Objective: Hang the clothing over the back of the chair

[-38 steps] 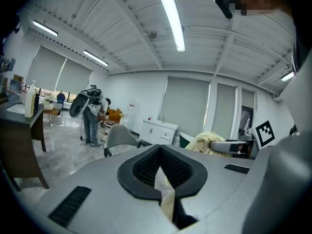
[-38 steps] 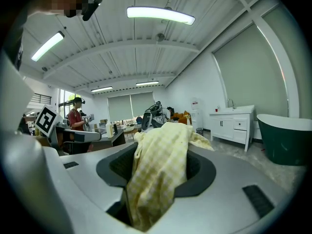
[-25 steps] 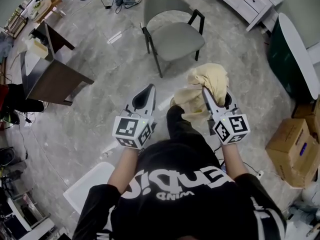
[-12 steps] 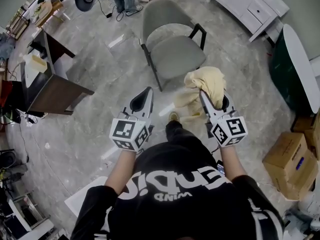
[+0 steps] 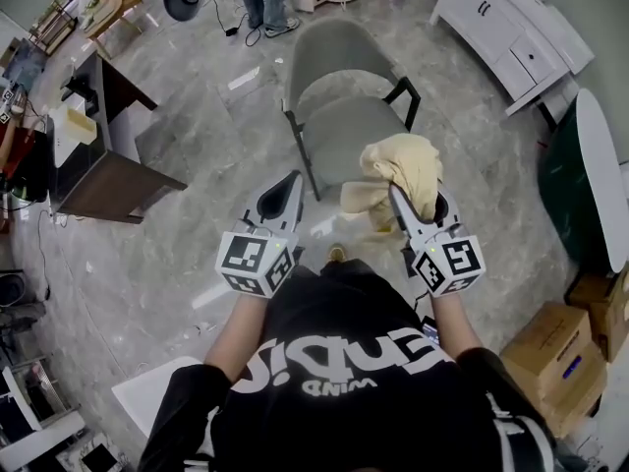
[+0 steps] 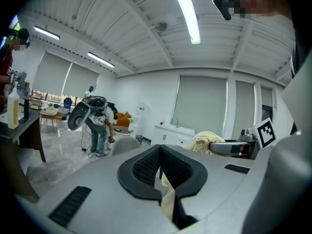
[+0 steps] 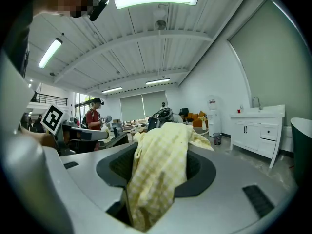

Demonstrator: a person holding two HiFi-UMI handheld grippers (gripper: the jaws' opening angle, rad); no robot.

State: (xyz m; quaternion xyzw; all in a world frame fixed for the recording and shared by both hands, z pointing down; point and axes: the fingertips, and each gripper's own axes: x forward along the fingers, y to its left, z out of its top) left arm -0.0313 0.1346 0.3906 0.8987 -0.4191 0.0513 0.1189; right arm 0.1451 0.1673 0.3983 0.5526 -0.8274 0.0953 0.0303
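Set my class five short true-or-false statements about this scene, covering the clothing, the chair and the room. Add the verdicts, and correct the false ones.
1. The right gripper holds the yellow clothing. True.
2. The clothing hangs over the chair's back. False: it is bunched in the right gripper, and the chair's back is bare.
3. The chair has a grey seat and dark legs. True.
4. Cardboard boxes stand at the head view's upper left. False: they are at its lower right.
5. A white cabinet stands at the upper right. True.
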